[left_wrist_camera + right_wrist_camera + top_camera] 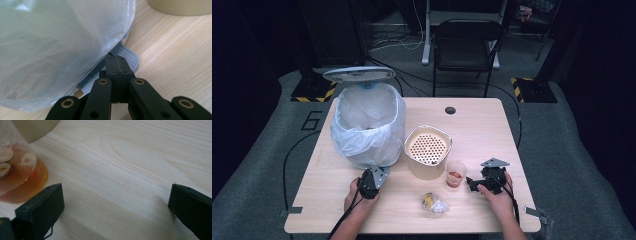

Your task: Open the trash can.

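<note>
1. High view. The step in hand is judged to be the opening of the pedal bin [368, 125] while a plastic cup [456, 174] of reddish liquid with fruit pieces waits to be picked up. The bin, lined with a translucent bag, stands at the left rear of the table [492, 130], with its lid [359, 74] raised. The left gripper [373, 181] is held low at the foot of the bin. The right gripper [476, 185] rests near the front right edge, pointed left at the cup, which stands just beside a beige strainer pot [427, 151]. A crumpled wrapper [434, 204] lies near the front edge between the hands. Both forearms enter from the bottom.

2. Left gripper view. The jaws are pressed fully together. Their tips rest on the grey ribbed pedal [126, 57], which protrudes from under the liner bag [57, 45]. The gripper is angled downward, as if pressure is applied to the pedal.

3. Right gripper view. The jaws are spread wide and nothing is held between them. The cup [18, 173] stands at the left, just beside one finger [42, 207] and outside the gap. The next move is judged to require a sideways shift until the cup is centred between the jaws, then a gentle closure on the thin wall, with the cup kept upright.
</note>
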Available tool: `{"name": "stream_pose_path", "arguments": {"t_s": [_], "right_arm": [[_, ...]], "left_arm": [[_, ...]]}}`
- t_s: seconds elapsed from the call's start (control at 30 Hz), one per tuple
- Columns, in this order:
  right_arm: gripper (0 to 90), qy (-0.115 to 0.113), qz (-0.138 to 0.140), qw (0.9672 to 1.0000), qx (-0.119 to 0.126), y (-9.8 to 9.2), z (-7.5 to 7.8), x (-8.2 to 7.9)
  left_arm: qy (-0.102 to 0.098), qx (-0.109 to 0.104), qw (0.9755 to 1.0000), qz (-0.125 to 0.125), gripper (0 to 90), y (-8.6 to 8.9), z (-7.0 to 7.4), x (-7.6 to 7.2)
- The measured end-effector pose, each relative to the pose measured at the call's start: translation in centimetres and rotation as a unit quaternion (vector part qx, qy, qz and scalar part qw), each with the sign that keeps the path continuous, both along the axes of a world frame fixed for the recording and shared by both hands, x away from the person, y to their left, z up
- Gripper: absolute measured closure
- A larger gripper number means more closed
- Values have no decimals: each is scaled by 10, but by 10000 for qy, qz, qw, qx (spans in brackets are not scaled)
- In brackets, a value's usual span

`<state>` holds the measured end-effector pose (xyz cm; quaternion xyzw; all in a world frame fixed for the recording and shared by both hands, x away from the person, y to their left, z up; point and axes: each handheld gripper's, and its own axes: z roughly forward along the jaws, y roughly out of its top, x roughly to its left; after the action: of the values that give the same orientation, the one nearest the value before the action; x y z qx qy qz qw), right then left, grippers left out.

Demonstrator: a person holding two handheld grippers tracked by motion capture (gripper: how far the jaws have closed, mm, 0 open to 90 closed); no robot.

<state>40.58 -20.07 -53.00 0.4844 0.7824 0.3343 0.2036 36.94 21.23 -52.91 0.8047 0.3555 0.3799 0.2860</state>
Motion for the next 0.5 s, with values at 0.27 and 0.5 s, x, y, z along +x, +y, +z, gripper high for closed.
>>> {"name": "stream_pose_path", "arguments": {"t_s": [0.27,0.5], "right_arm": [[0,5,-29,10000,-5,0,0,-1],[6,18,0,10000,-5,0,0,-1]], "left_arm": [[-92,-165,9998,53,900,1,-3,-2],[-162,-96,9998,82,900,-1,-4,-3]]}}
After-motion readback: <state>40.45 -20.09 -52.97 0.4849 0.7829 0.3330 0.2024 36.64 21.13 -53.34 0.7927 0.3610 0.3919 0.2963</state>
